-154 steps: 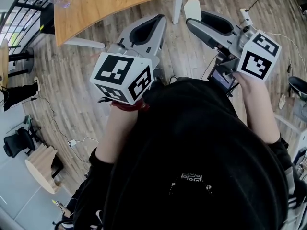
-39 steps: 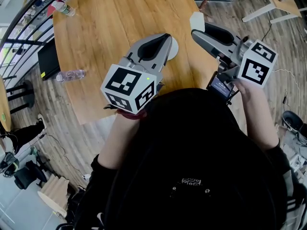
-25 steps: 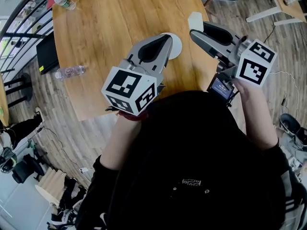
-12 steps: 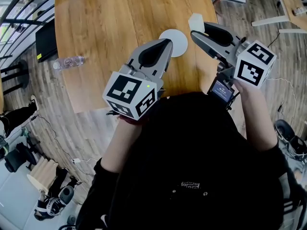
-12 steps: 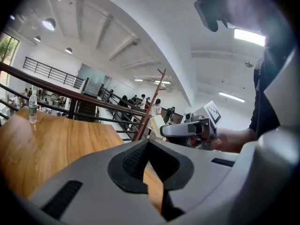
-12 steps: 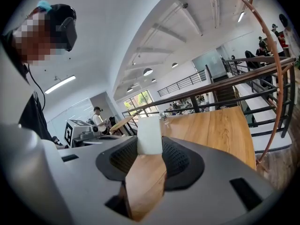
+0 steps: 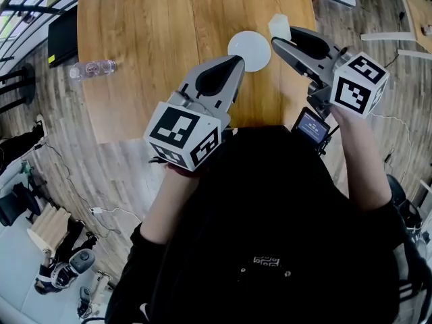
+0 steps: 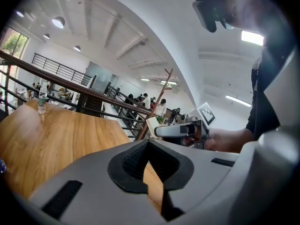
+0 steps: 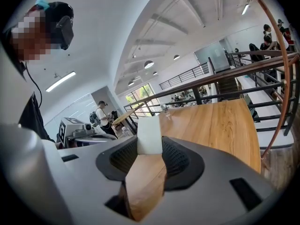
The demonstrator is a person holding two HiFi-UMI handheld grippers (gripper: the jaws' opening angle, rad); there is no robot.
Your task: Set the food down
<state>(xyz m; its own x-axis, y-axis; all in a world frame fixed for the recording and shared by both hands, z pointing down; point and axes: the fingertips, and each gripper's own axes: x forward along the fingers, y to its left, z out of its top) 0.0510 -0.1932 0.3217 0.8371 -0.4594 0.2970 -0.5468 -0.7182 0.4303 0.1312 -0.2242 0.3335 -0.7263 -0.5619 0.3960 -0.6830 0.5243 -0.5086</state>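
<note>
Left tool jaws together, empty. Right tool jaws clamped on white block. Both extended forward.

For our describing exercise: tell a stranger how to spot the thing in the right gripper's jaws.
Start at the wooden table, then find the round white plate on it. Just right of the plate, the right gripper pinches a pale block: squared where the plate is round, and the only thing gripped.

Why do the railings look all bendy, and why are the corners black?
Right gripper view: the wide-angle lens bends the railing and darkens the corners, yet the white food in the right claw looks sharp. Left gripper view: same dark corners, and a ceiling light glares white. Head view: the table is evenly lit.
</note>
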